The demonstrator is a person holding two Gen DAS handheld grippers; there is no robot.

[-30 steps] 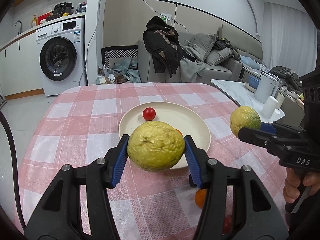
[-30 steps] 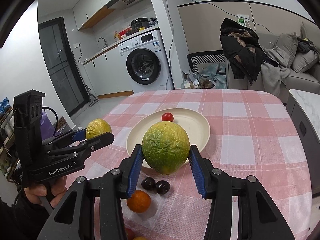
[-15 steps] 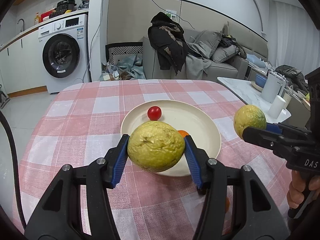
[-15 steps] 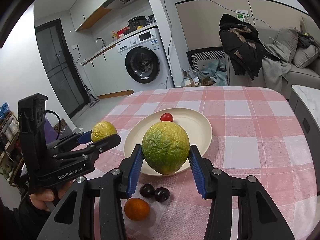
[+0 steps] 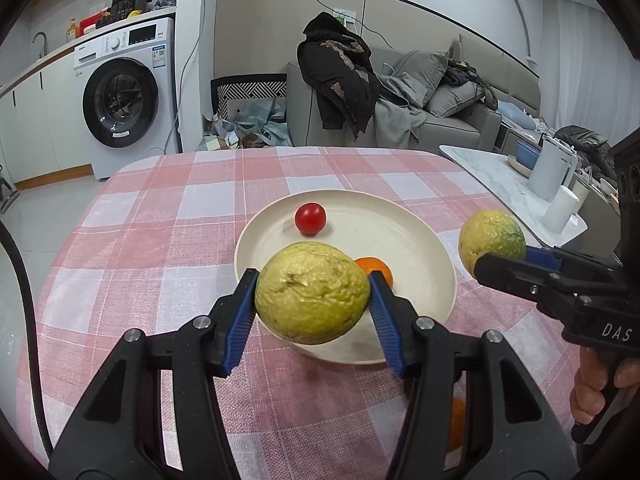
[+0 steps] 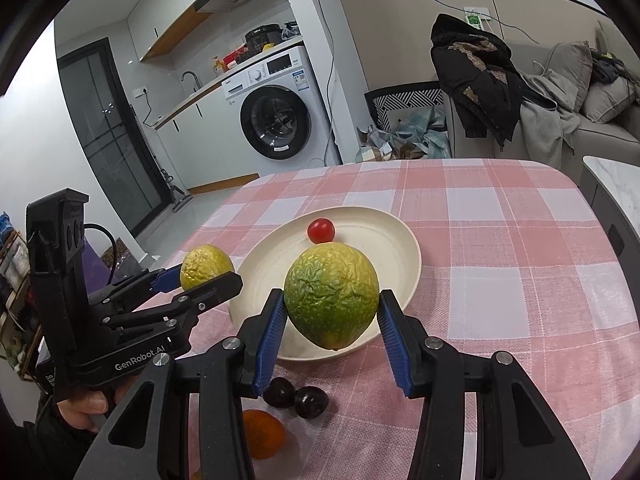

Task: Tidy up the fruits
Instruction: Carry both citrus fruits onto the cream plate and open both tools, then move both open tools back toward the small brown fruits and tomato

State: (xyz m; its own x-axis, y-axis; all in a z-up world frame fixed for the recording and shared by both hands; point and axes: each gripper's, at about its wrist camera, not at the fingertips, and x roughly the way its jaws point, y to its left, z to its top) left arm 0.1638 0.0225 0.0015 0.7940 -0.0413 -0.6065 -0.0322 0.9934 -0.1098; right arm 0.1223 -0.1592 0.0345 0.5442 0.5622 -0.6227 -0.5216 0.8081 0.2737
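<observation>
Left wrist view: your left gripper (image 5: 312,294) is clamped on a yellow fruit (image 5: 312,292), held over the plate's (image 5: 416,248) near rim. Right wrist view: your right gripper (image 6: 332,308) grips the greener fruit (image 6: 332,300) above that plate's near edge.

Beyond my table, which wore a pink-and-white checked cloth (image 5: 168,248), a white front-loading washing machine (image 5: 124,96) stood under a counter that carried a black cooker (image 5: 132,0) and a yellow bottle (image 5: 72,24). A grey sofa (image 5: 440,92) lay behind the table, with a black jacket (image 5: 340,68) draped over its left end. To my right, a marble-topped side table (image 5: 500,176) bore a white kettle (image 5: 552,168). A dark glazed door (image 6: 108,136) stood at far left.
</observation>
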